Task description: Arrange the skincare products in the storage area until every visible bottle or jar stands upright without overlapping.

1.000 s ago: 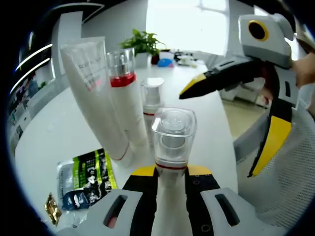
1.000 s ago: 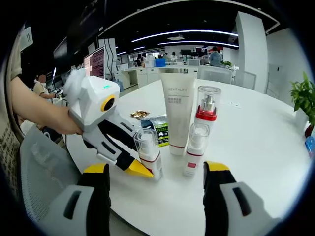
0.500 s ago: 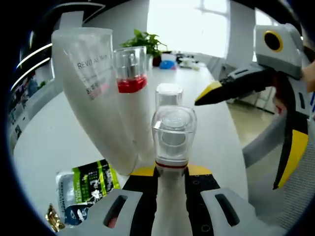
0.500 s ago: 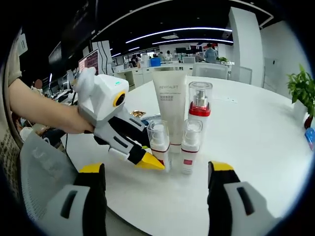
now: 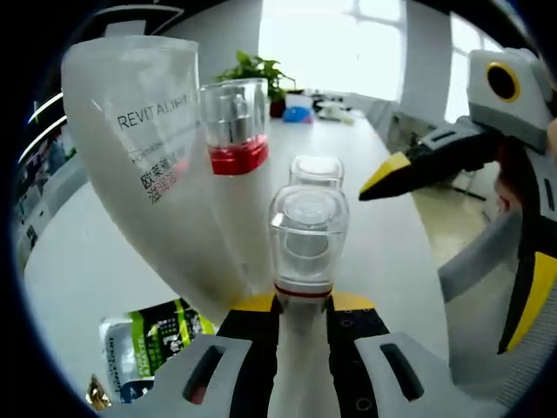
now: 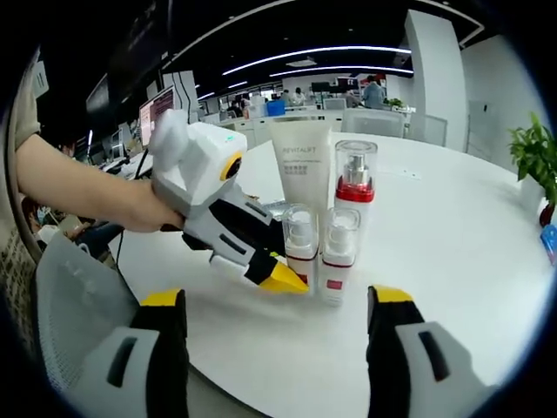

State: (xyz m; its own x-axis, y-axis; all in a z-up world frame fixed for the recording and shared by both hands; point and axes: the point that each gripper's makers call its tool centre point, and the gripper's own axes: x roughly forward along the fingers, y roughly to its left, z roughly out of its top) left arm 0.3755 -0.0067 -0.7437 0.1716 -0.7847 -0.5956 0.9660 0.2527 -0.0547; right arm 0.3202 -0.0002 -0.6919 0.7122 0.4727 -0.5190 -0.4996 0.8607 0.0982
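On the round white table (image 6: 452, 261), going left to right in the right gripper view, the left gripper (image 6: 283, 279) is clenched on a small white pump bottle with a clear cap and red band (image 6: 299, 248), standing upright at the front of the cluster. Just beside it stands a second small clear-capped white bottle with a red label (image 6: 335, 261); behind them rise a tall white squeeze tube printed REVITALIFT (image 6: 300, 170) and a taller white bottle with a red collar under a clear cap (image 6: 355, 187). That makes four products, all upright. The right gripper (image 6: 278, 344) hangs released, its jaws wide apart and empty, near the table edge.

The held bottle looks light, rigid plastic with a smooth, likely slippery body and a loose-looking cap, so the body below the red band seems the safest hold. The tube probably gives under pressure and tips easily.

In the left gripper view, one green-and-black sachet (image 5: 152, 340) lies flat beside the tube.
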